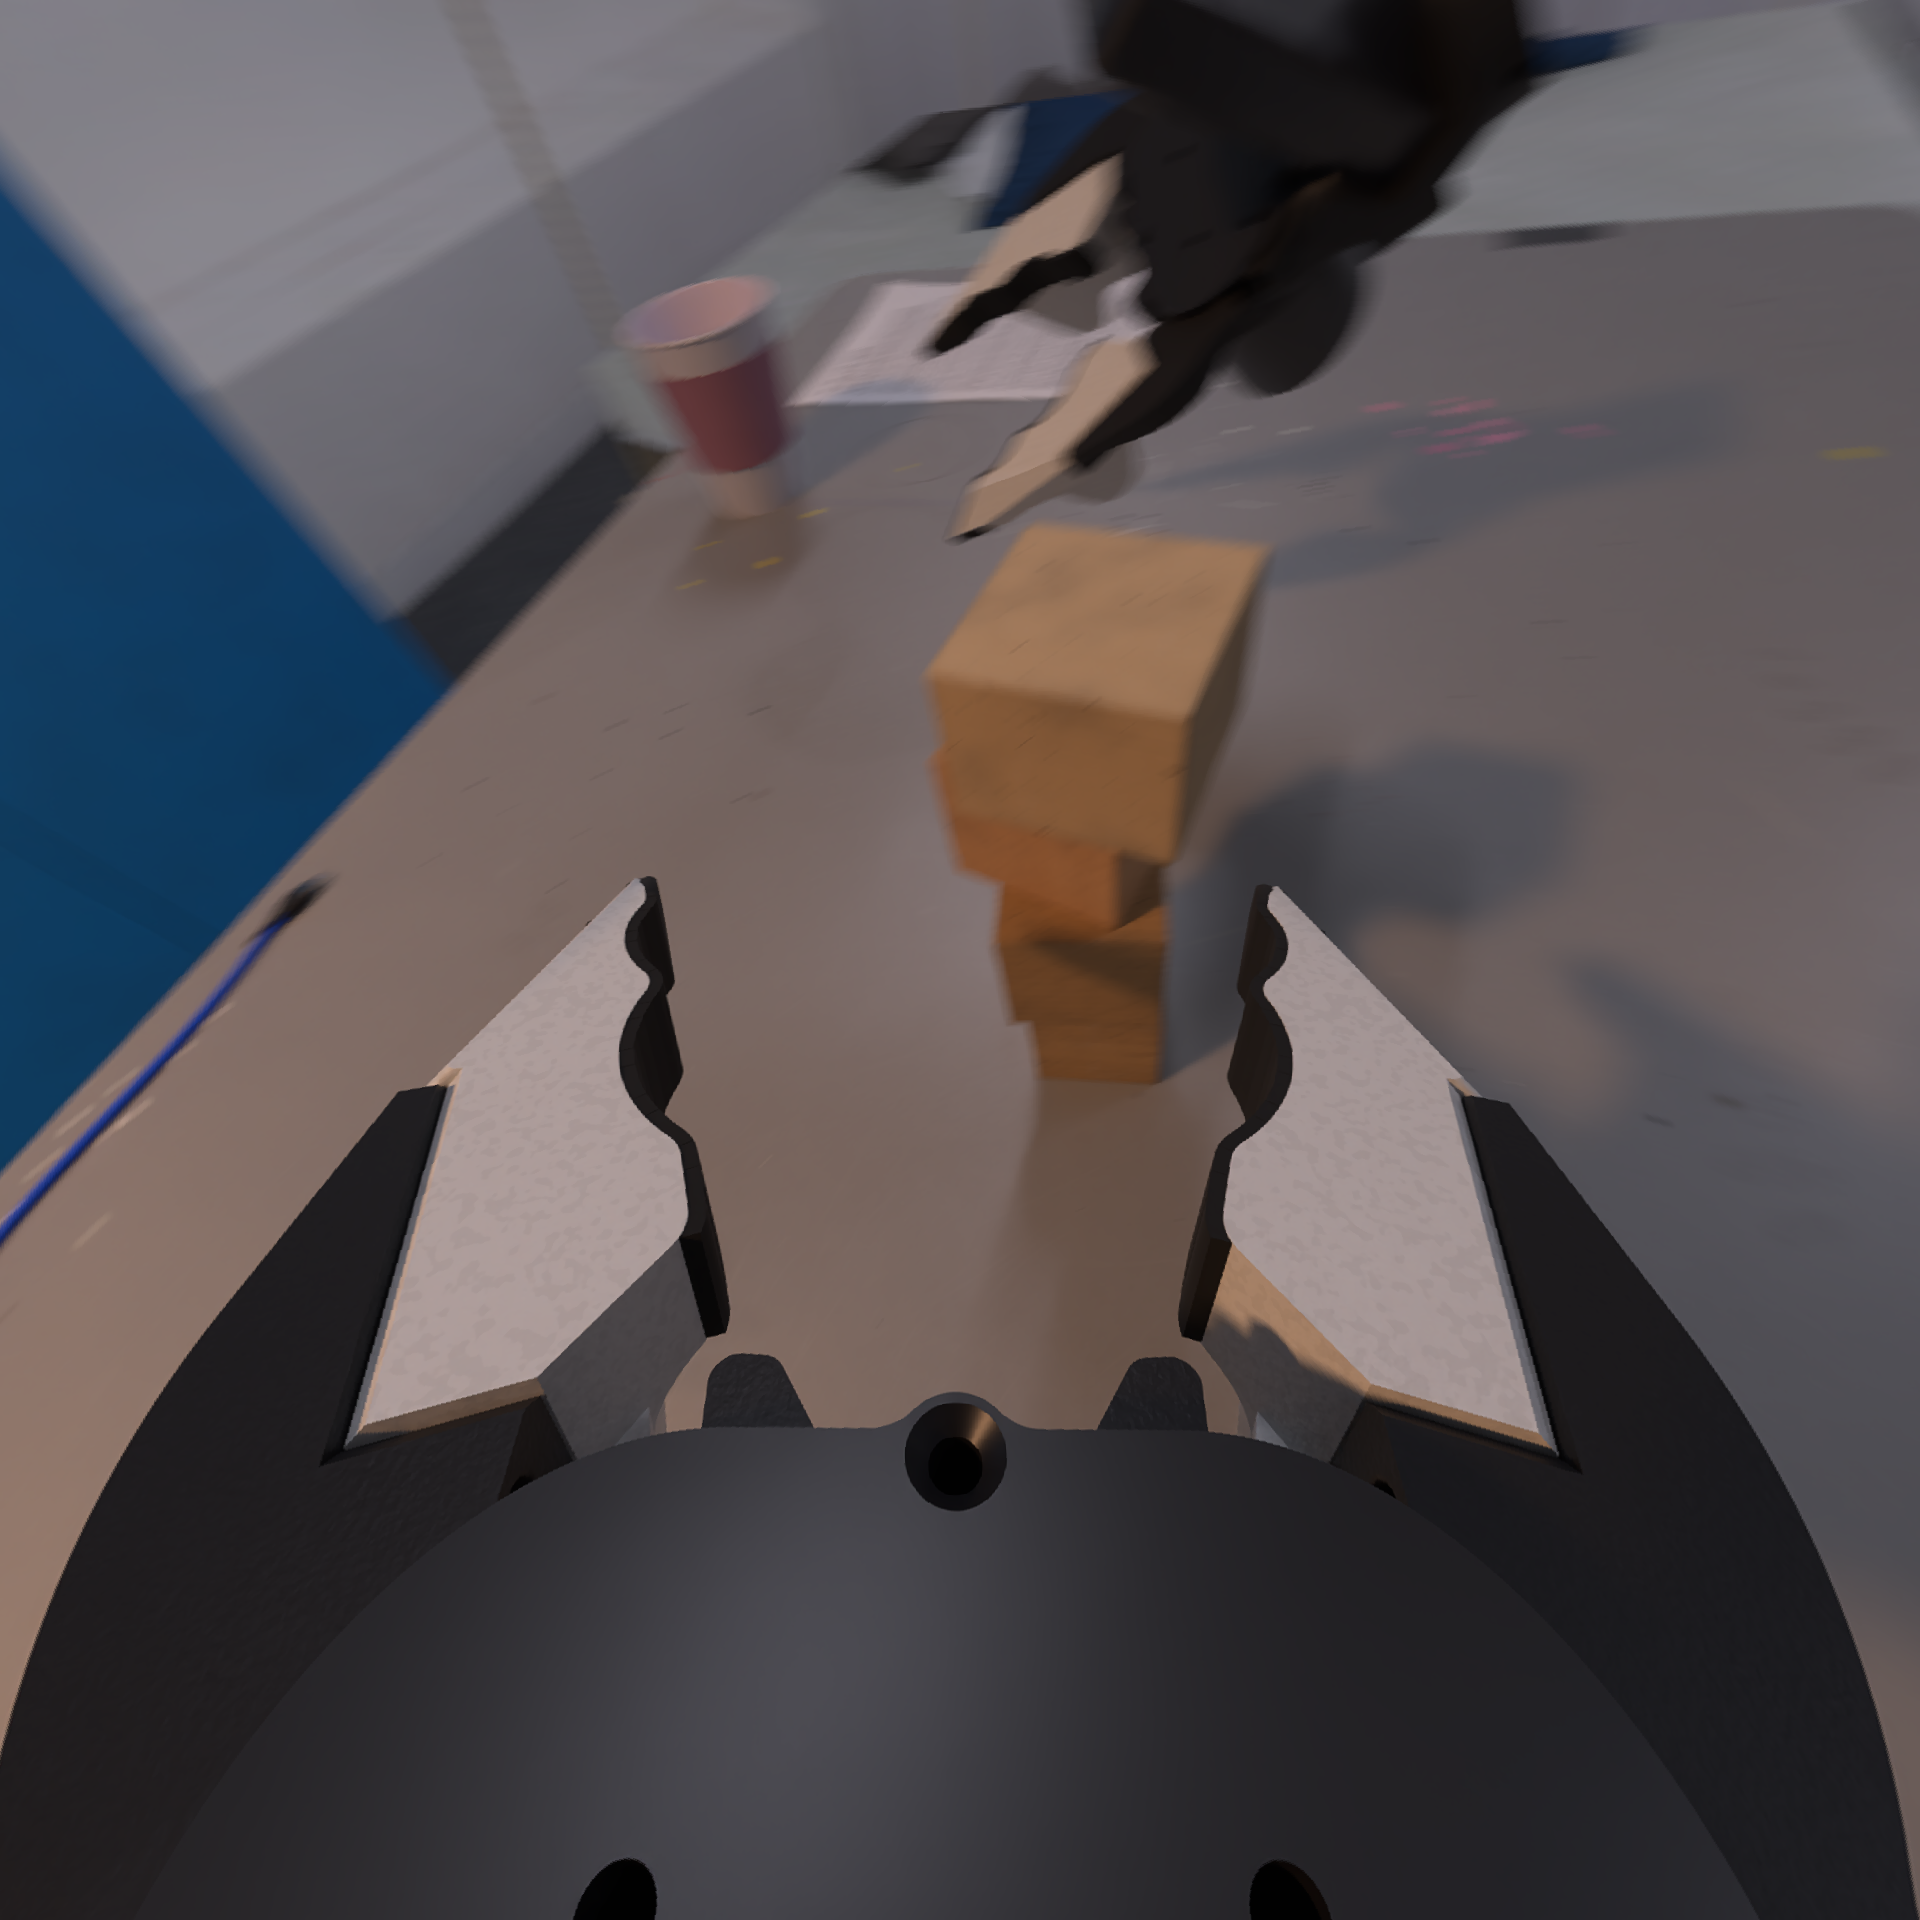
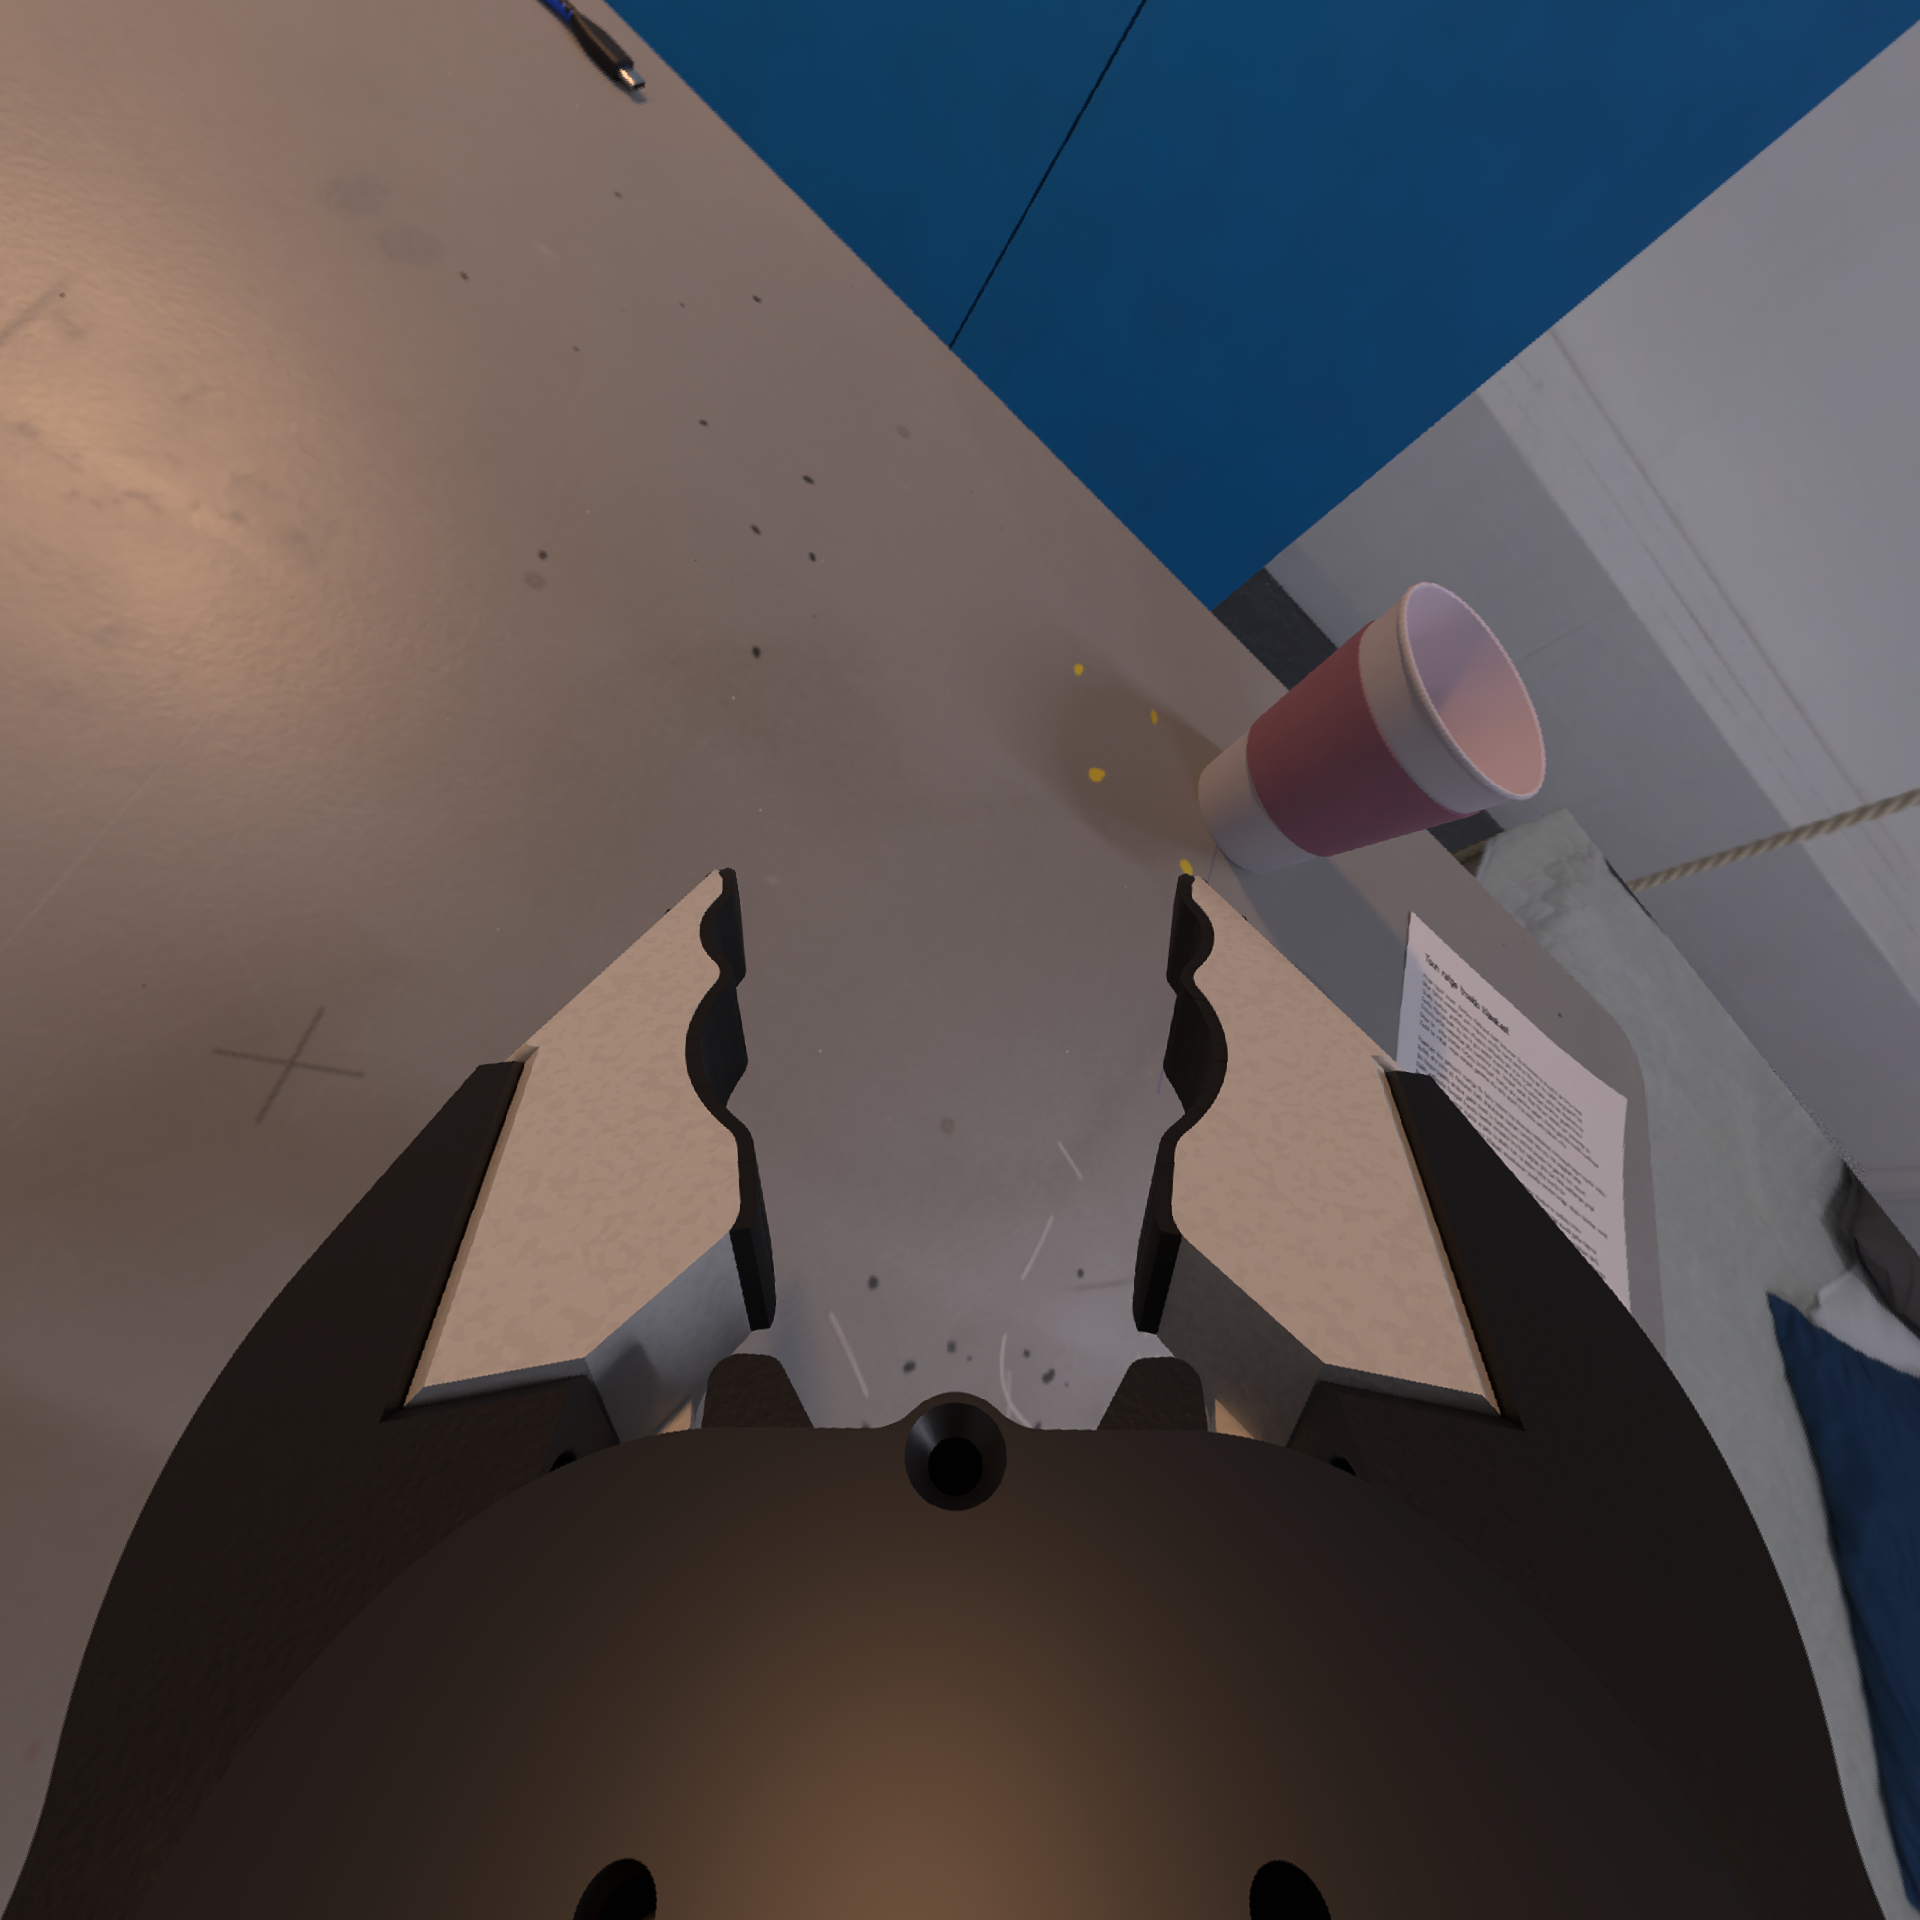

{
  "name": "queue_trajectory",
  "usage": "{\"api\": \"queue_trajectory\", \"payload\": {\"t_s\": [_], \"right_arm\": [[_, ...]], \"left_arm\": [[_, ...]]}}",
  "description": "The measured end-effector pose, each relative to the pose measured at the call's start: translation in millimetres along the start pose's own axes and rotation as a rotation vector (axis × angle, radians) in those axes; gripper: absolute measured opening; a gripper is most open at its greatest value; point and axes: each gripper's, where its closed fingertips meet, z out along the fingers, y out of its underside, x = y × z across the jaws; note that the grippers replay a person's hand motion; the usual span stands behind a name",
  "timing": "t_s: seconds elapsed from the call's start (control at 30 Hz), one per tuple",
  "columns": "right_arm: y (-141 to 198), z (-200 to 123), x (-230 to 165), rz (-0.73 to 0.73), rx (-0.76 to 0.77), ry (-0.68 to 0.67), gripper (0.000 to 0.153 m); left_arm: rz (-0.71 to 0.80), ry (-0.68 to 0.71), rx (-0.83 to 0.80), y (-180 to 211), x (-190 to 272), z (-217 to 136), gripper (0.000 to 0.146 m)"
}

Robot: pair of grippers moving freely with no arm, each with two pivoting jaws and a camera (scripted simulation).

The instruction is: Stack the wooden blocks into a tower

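Observation:
A tower of several wooden blocks [image 1: 1091, 769] stands on the grey table [image 1: 831, 790] in the left wrist view, slightly staggered, with nothing touching it. My left gripper [image 1: 956, 883] is open and empty, above the table and short of the tower, which stands just right of centre ahead of it. My right gripper [image 1: 971, 416] shows blurred beyond and above the tower, jaws apart. In the right wrist view my right gripper [image 2: 954, 873] is open and empty over bare table [image 2: 416, 623]. No block shows in that view.
A red and white paper cup [image 1: 717, 384] [image 2: 1382, 727] stands near the table's far edge. A printed sheet [image 1: 935, 348] [image 2: 1507, 1091] lies beside it. A blue pen [image 1: 156, 1049] [image 2: 597, 47] lies by the table edge. Blue floor [image 2: 1299, 260] lies beyond.

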Motion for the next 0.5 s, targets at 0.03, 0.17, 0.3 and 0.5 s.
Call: {"api": "queue_trajectory", "payload": {"t_s": [0.03, 0.17, 0.3, 0.5], "right_arm": [[-1.2, 0.2, 0.6, 0.004, 0.003, 0.009, 0.083], [-10.9, -1.3, 3.3, 0.031, 0.036, 0.045, 0.083], [-25.4, -7.4, 7.3, 0.078, 0.091, 0.097, 0.084], [-41.1, -21.6, 10.2, 0.134, 0.142, 0.148, 0.085]], "left_arm": [[-0.009, -0.109, -0.01, 8.8, -9.7, -4.3, 0.107], [-0.015, -0.602, -0.106, 46.5, -50.0, -36.8, 0.094], [-0.092, -0.818, -0.146, 66.7, -60.8, -62.1, 0.091], [-0.208, -0.902, -0.116, 84.0, -69.1, -83.5, 0.101]]}}
